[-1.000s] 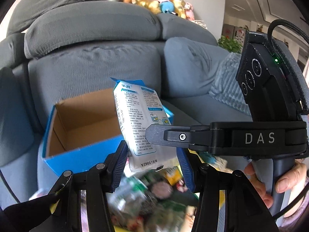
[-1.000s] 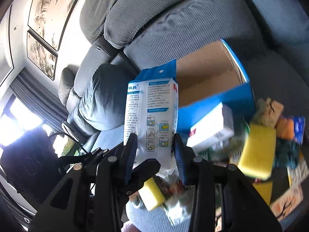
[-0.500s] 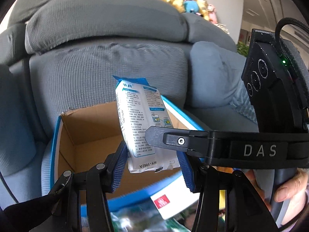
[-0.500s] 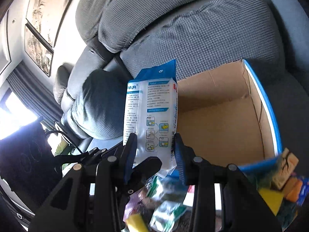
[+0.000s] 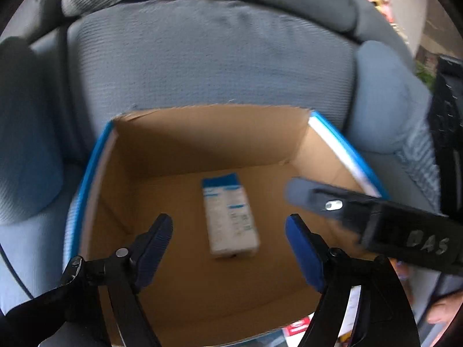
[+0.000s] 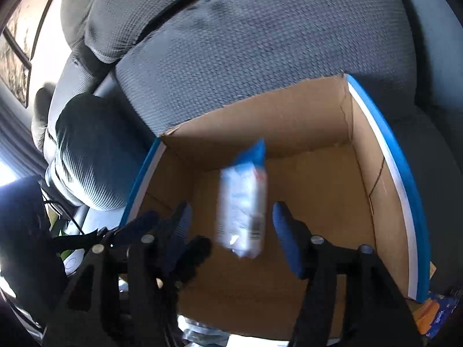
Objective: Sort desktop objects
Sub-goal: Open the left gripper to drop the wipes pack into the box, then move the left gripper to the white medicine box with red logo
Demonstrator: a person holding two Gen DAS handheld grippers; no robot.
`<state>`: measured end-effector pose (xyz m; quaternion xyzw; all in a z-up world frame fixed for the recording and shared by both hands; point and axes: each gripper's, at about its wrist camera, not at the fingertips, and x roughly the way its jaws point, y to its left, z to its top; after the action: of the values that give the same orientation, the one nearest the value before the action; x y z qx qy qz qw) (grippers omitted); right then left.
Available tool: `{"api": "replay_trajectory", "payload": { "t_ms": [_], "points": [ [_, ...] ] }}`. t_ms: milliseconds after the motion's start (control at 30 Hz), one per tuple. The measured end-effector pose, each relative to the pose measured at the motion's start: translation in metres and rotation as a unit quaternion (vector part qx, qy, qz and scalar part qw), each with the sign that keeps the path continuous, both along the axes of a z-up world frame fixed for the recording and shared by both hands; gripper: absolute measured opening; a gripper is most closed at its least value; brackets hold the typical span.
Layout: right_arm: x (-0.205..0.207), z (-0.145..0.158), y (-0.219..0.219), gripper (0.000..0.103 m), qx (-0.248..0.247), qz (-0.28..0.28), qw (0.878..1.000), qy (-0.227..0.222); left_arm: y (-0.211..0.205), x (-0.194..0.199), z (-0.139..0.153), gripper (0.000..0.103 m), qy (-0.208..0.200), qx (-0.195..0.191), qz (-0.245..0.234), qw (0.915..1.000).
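Note:
A white and blue packet (image 5: 230,217) lies loose inside the open cardboard box (image 5: 202,133) with blue outer walls, blurred in both views; it also shows in the right wrist view (image 6: 243,211). My left gripper (image 5: 228,231) is open above the box, jaws wide apart on either side of the packet, not touching it. My right gripper (image 6: 230,225) is open too, above the same box (image 6: 385,156). The right gripper's finger (image 5: 318,196) crosses the left wrist view at right.
The box sits on a grey sofa (image 5: 208,55), against its back cushion. Cushions flank it at left (image 6: 84,156) and right (image 5: 387,107). Mixed small packets (image 6: 437,315) lie by the box's near right corner. A person's hand (image 5: 442,309) shows at lower right.
Both grippers moved forward over the box and opened. The packet they held between them has dropped into the box.

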<state>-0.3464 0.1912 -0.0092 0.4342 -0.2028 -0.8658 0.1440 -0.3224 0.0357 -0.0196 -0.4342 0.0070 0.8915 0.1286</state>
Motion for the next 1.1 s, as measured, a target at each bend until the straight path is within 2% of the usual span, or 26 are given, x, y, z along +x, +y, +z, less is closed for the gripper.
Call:
{"api": "replay_trajectory", "payload": {
  "t_ms": [33,100,167,267,400,700,1100],
  "points": [
    [0.001,-0.001,0.002,0.069,0.008,-0.006,1.000,0.000,-0.002,0.002,-0.002,0.095,0.000,-0.018,0.013,0.9997],
    [0.005,-0.002,0.008,0.083,0.023,-0.022,0.999,-0.001,-0.007,0.005,-0.004,0.098,0.007,-0.047,0.037,0.9982],
    [0.011,-0.002,0.013,0.085,0.030,-0.029,0.999,0.000,-0.011,0.010,-0.004,0.099,0.012,-0.052,0.049,0.9974],
    [0.021,0.001,0.017,0.096,0.048,-0.030,0.998,0.004,-0.018,0.019,-0.003,0.102,0.015,-0.052,0.065,0.9964],
    [0.029,0.014,0.012,0.102,0.080,-0.023,0.996,0.027,-0.021,0.025,0.004,0.102,0.024,-0.054,0.077,0.9952],
    [0.067,0.054,-0.001,0.103,0.185,-0.027,0.976,0.109,-0.020,0.055,0.027,0.102,0.064,-0.068,0.090,0.9915],
    [0.108,0.078,-0.001,0.103,0.196,-0.028,0.970,0.138,-0.026,0.093,0.052,0.102,0.093,-0.059,0.103,0.9886]
  ]
}}
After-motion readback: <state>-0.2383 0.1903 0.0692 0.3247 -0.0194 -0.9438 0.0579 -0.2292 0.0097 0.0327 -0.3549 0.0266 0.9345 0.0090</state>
